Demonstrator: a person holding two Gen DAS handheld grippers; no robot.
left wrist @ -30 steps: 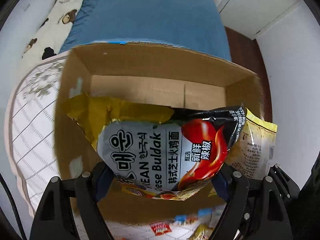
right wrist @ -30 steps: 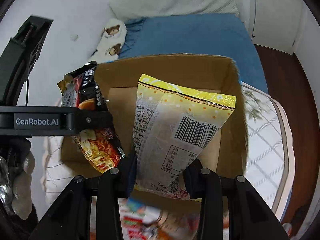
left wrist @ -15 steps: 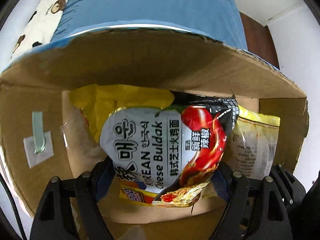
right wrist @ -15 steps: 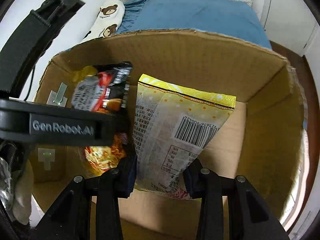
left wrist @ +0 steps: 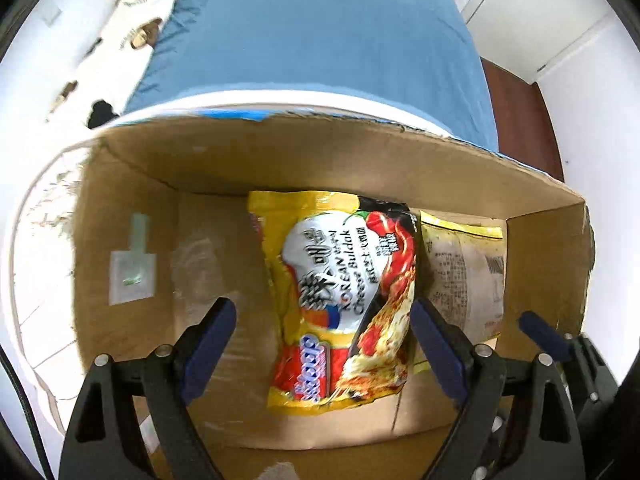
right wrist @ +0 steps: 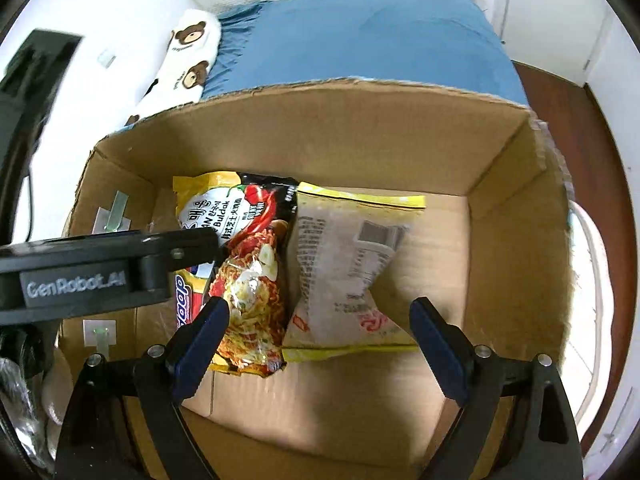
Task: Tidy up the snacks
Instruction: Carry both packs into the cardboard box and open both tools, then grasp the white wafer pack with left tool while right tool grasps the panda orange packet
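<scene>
Pointing almost straight down into the cardboard box (left wrist: 544, 248), the left gripper (left wrist: 324, 320) hangs with its blue-padded fingers (left wrist: 212, 328) spread wide. Its jaws have just been opening, and the black-and-yellow Buldak noodle packet (left wrist: 344, 300) lies released on the box floor below, framed between the two fingers but touched by neither. Just beyond the right-hand finger, a pale yellow-edged packet (left wrist: 464, 276) lies printed side up beside the first one.

From the right wrist view, the right gripper (right wrist: 320, 320) also aims steeply down into the box (right wrist: 504, 240), tilted a little off vertical. Its jaws have just been opening too and now stand far apart, with the pale packet (right wrist: 348, 268) let go and resting flat on the floor under the gap, clear of both pads. The Buldak packet (right wrist: 248, 272) lies touching it on the left-finger side, its lower corner behind that finger (right wrist: 204, 332). The left gripper's black body (right wrist: 100, 272) reaches in from that same side, above the noodle packet.

Past the far wall of the box is a blue bedsheet (right wrist: 360, 40) and a bear-print pillow (right wrist: 184, 56).
</scene>
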